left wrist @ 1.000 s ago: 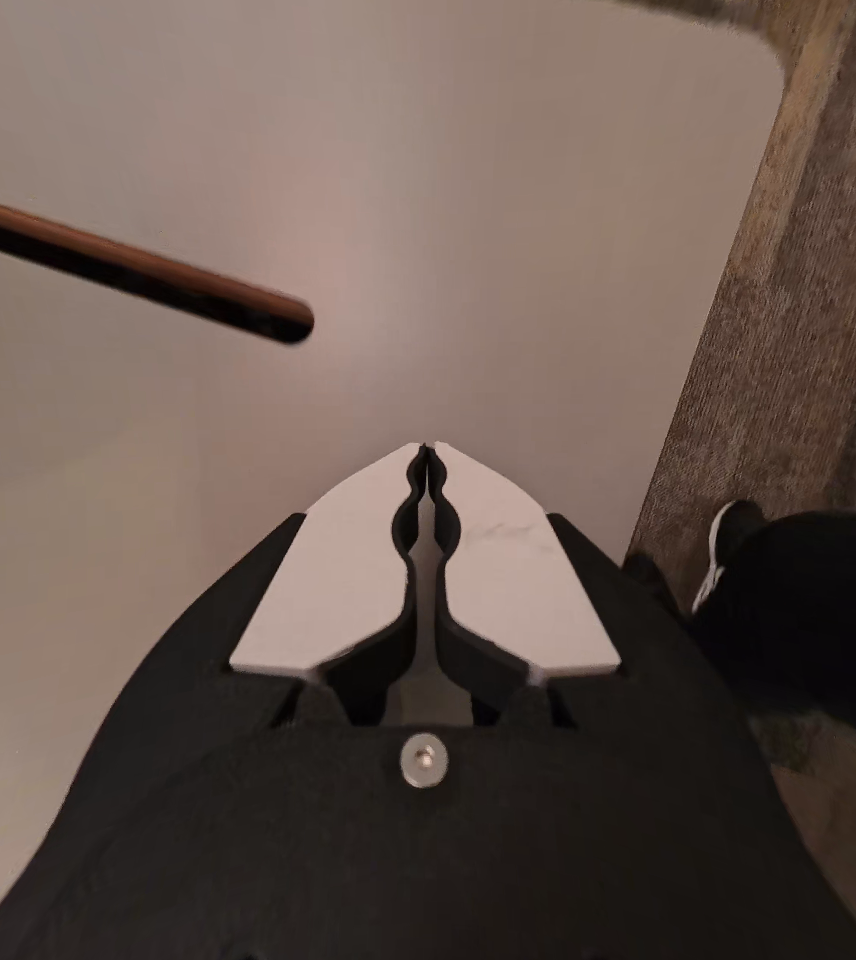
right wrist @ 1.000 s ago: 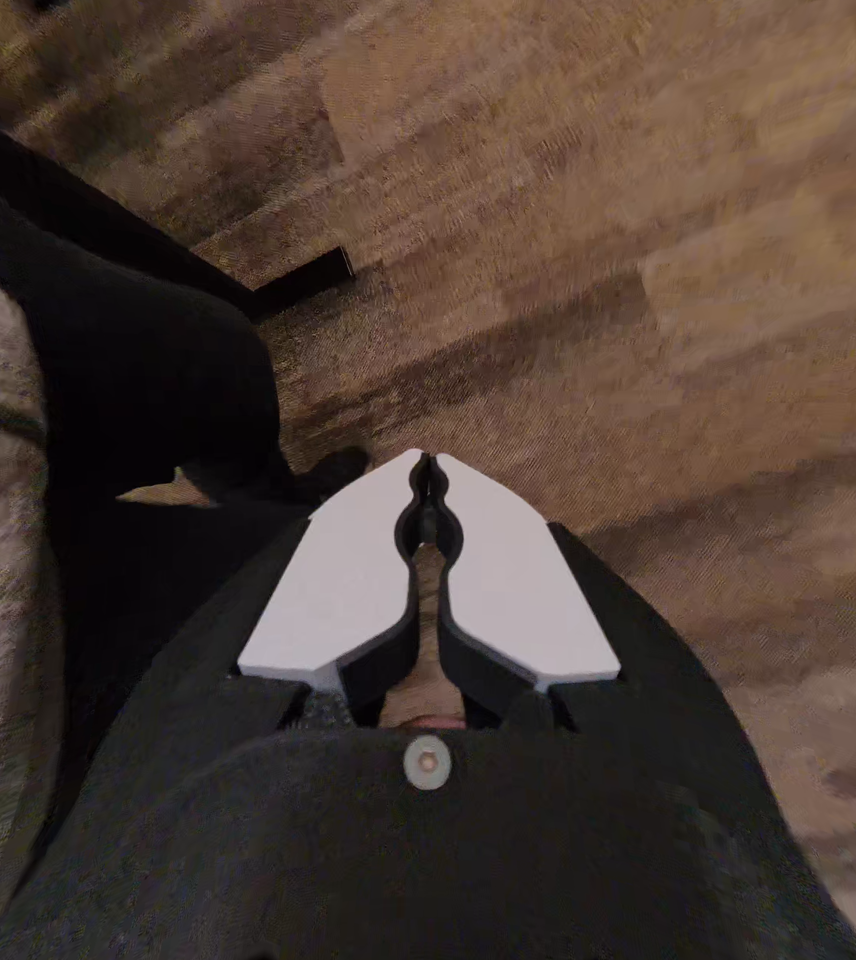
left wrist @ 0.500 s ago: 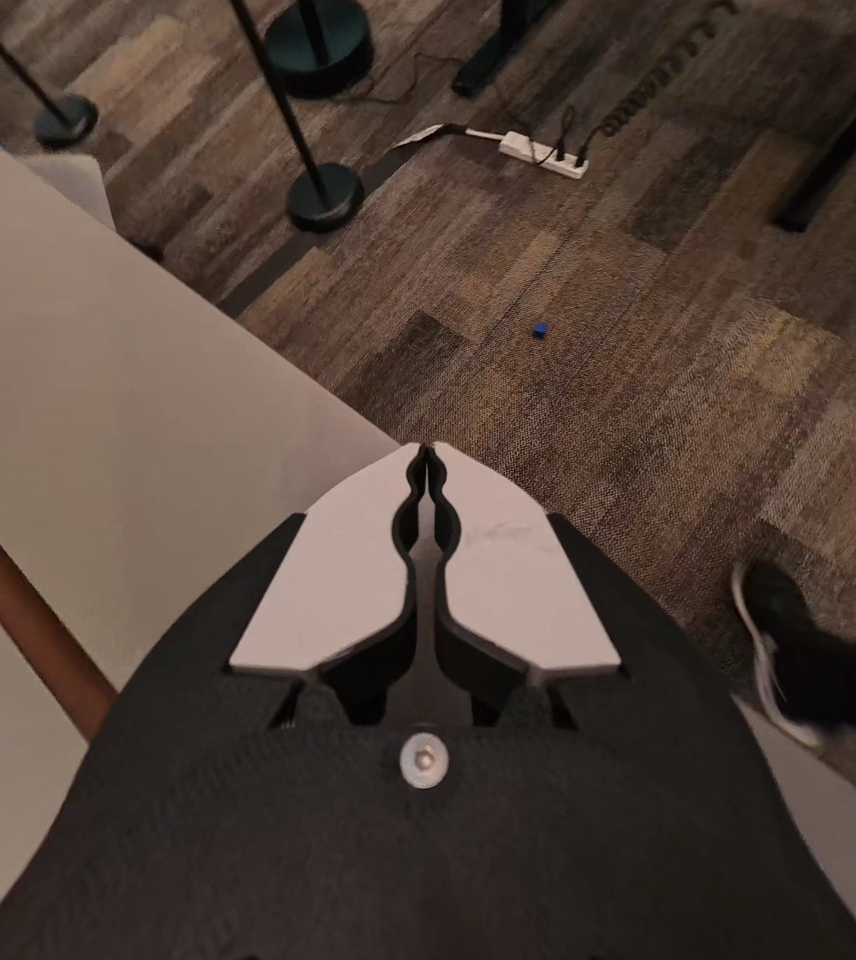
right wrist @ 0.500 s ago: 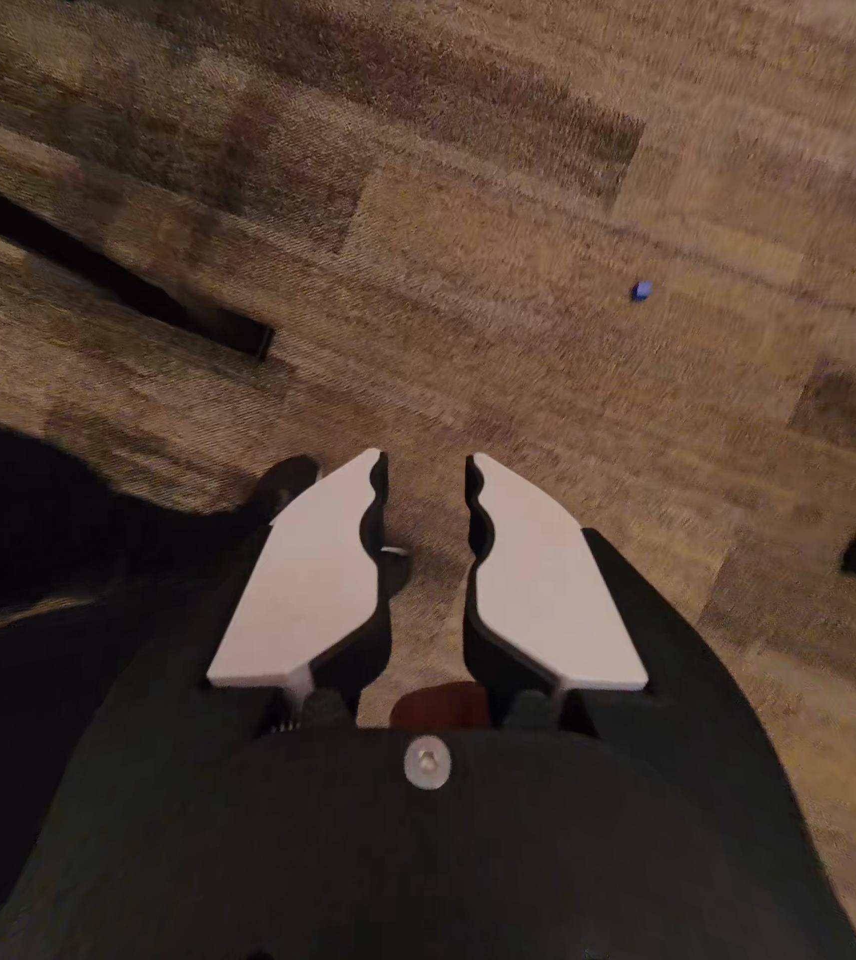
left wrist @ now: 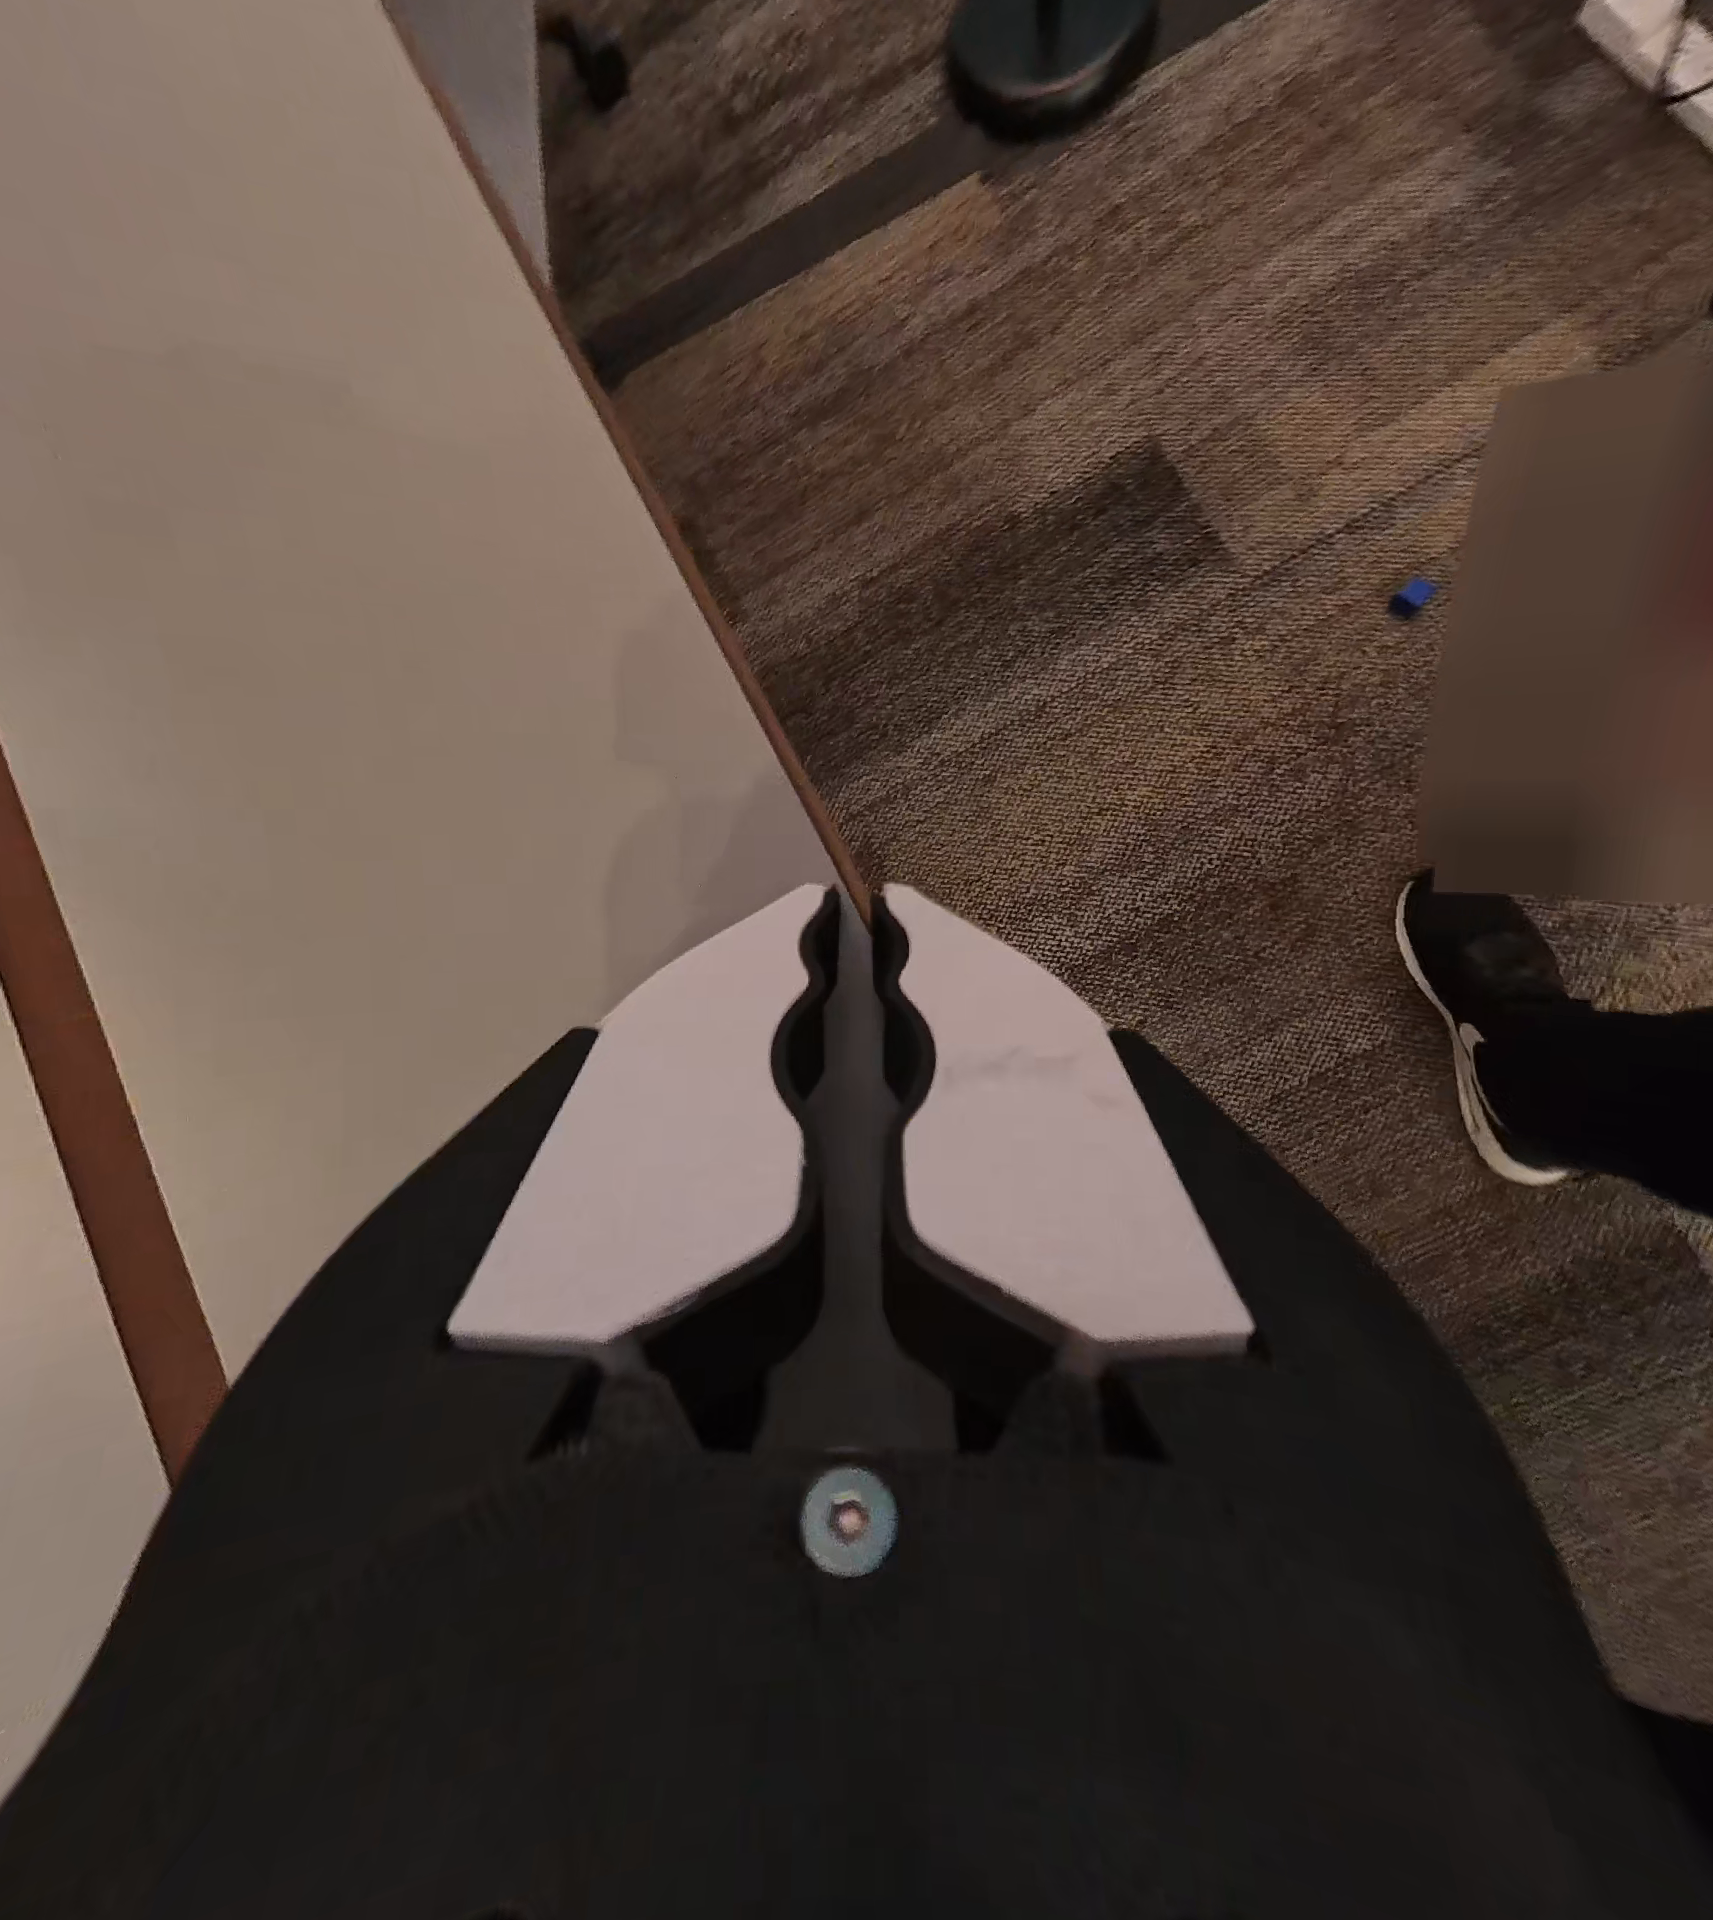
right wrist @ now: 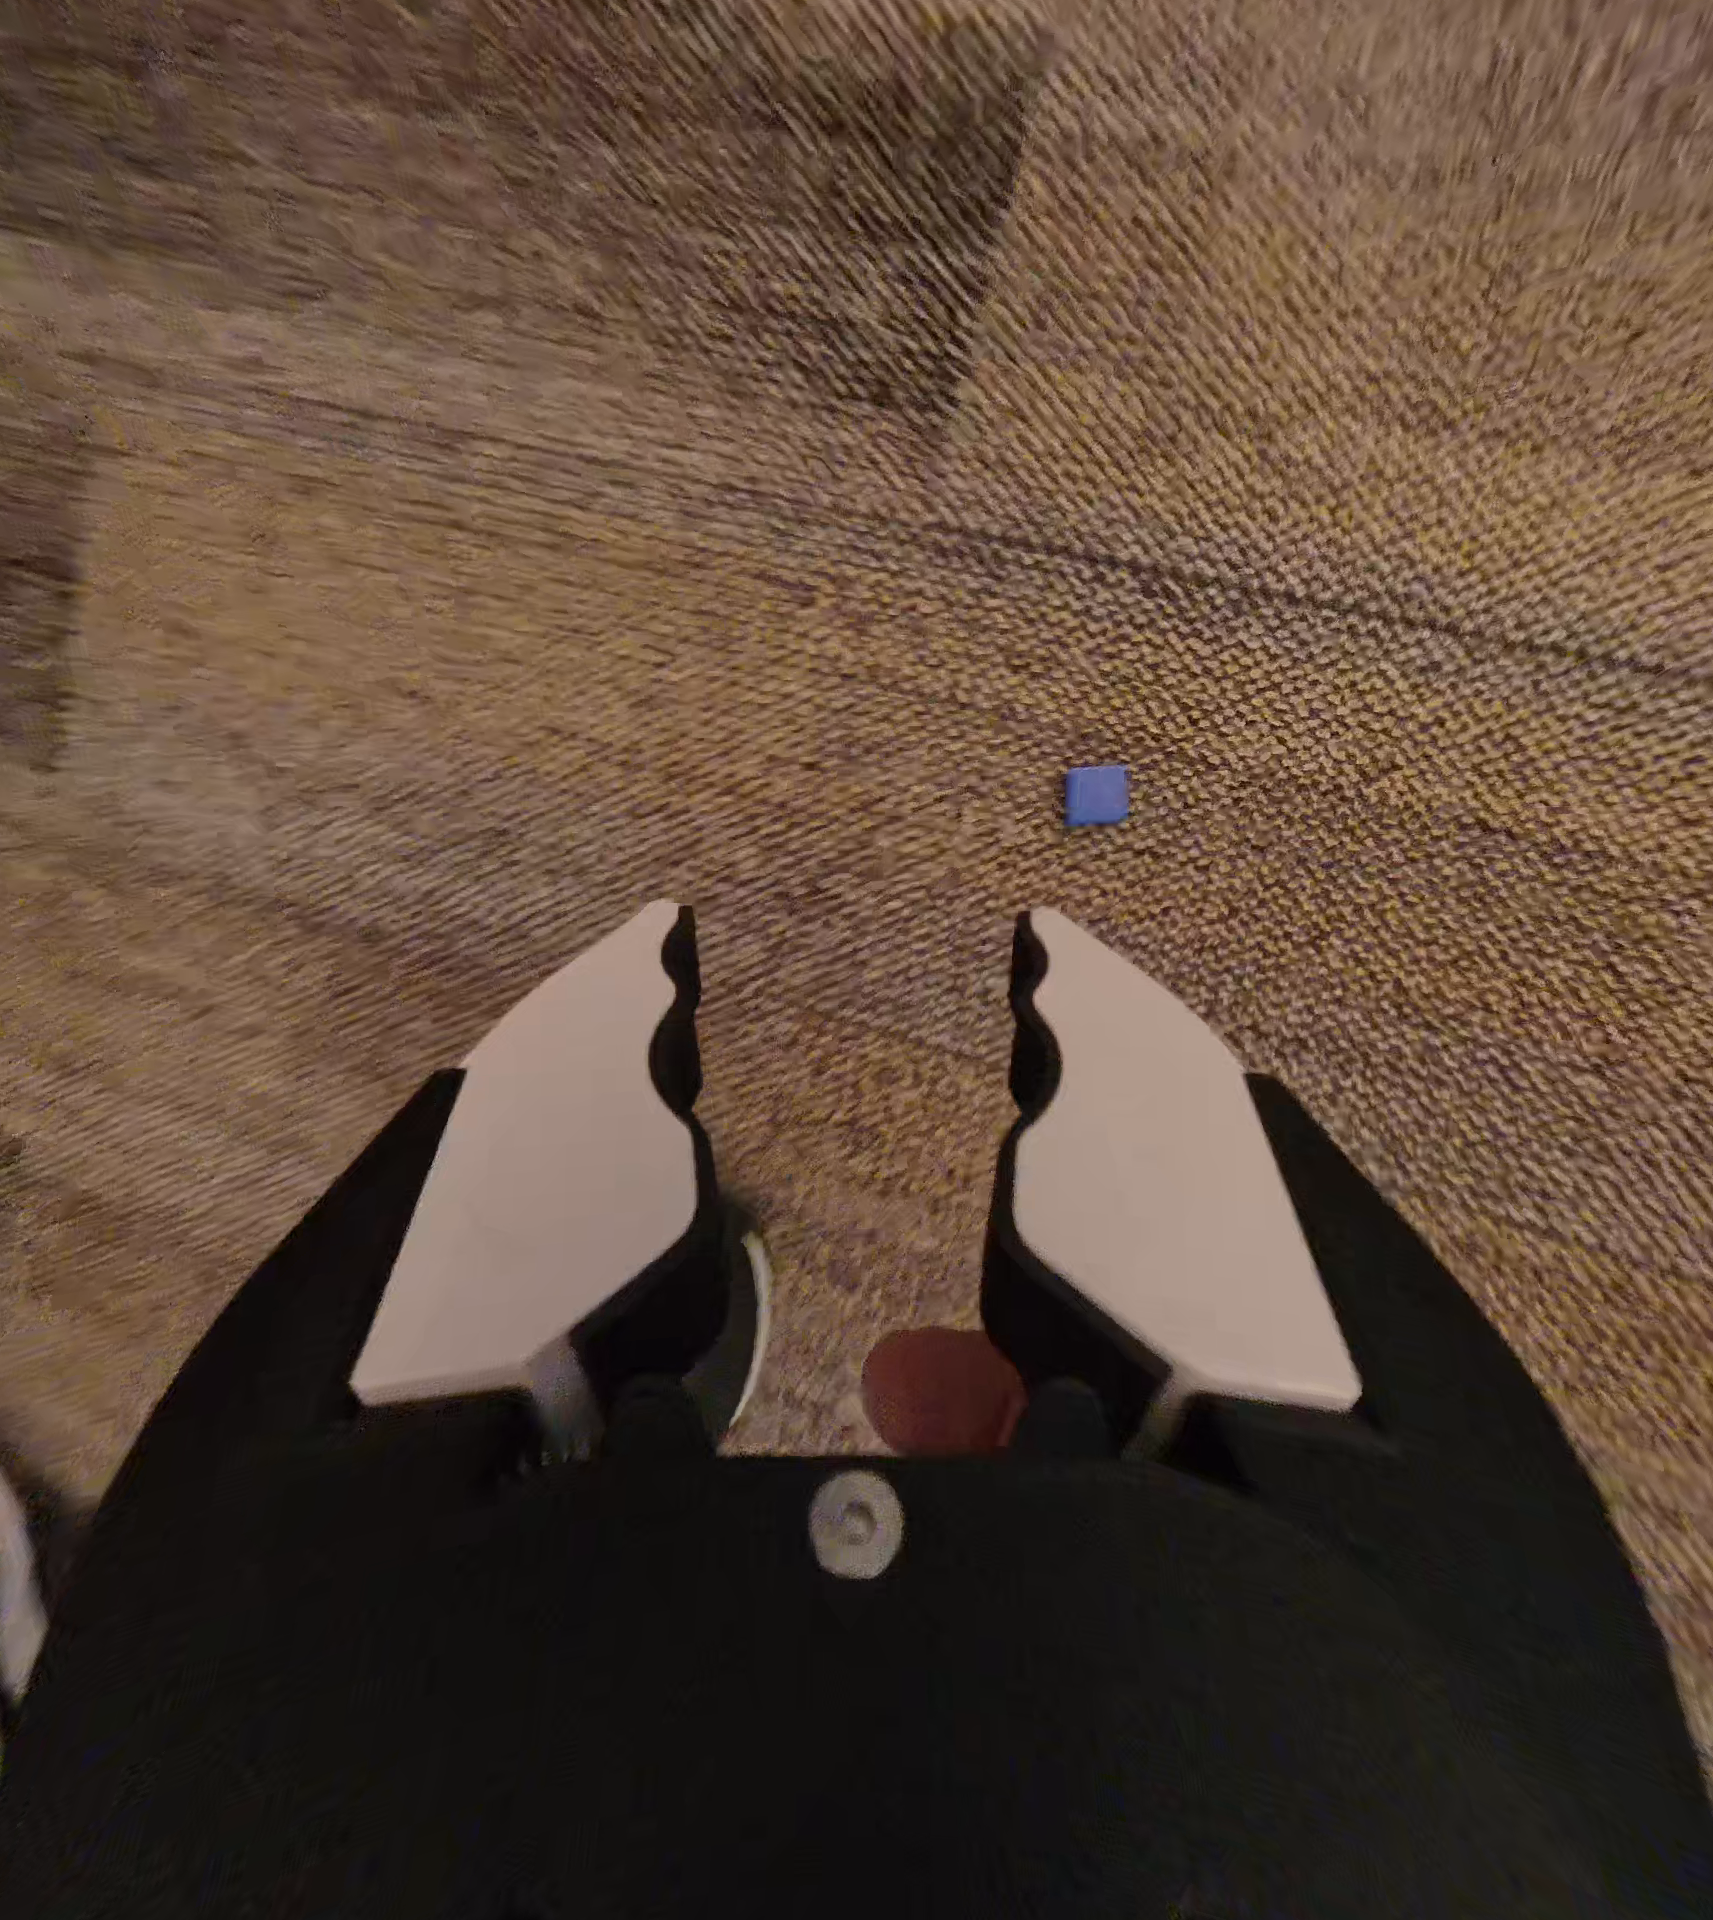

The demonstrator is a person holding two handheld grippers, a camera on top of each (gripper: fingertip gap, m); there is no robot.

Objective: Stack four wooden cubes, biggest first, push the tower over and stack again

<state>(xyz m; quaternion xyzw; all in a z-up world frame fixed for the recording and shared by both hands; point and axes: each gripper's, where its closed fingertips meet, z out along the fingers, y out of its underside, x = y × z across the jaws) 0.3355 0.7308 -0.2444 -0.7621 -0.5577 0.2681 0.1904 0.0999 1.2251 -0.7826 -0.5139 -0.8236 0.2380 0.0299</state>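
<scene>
Small blue cube (right wrist: 1096, 796) lies on carpet (right wrist: 1351, 520), just beyond right gripper (right wrist: 856, 920), jaws apart. Left gripper (left wrist: 854, 900), jaws together, empty, over table (left wrist: 260, 520) edge.

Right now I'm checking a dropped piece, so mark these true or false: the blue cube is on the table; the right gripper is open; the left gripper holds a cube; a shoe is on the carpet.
1. The blue cube lies on the table. False: it lies on the carpet.
2. The right gripper is open. True.
3. The left gripper holds a cube. False: its jaws are nearly closed and empty.
4. A shoe stands on the carpet. True.
</scene>
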